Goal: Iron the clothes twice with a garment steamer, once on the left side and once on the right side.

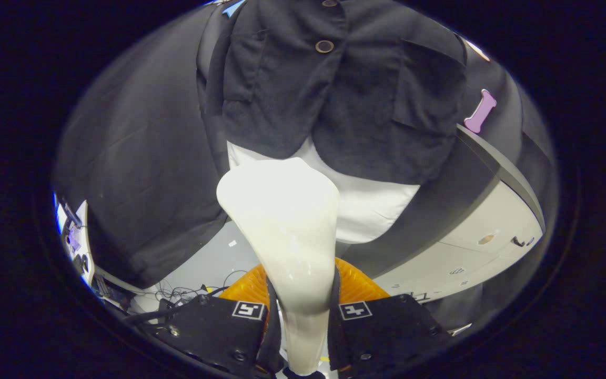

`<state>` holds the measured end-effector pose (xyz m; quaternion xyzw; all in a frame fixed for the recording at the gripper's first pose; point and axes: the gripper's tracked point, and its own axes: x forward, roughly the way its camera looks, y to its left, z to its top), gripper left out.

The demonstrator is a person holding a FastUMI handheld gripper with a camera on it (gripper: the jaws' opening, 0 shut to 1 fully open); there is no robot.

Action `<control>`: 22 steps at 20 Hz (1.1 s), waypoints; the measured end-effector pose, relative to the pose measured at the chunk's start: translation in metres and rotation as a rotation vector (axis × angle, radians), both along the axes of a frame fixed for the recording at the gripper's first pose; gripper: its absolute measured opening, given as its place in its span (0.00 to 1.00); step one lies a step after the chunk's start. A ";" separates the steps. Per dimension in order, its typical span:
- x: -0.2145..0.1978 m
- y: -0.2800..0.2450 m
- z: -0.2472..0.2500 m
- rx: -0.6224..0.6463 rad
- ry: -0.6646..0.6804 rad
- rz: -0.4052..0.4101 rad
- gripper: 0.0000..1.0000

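The steamer point(282, 221) is pinched at its neck between both fingers of the gripper point(303, 316), its head held just below the dark jacket's point(334, 100) hem.

One garment steamer point(282, 210) stood clamped in the one gripper point(303, 310), a finger pressing each side of its neck. Two garments hung beyond it: one dark jacket point(334, 105) over one white shirt point(371, 210). The jacket showed two buttons point(324, 46) and two pockets point(429, 89). One orange ribbed piece point(358, 287) sat behind the steamer's neck.
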<state>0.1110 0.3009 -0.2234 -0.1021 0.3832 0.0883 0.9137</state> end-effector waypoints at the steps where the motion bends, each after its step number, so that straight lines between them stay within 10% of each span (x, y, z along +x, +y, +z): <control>1: -0.003 -0.009 0.006 0.011 -0.003 -0.002 0.38; 22: -0.112 -0.240 0.092 0.101 -0.100 -0.239 0.38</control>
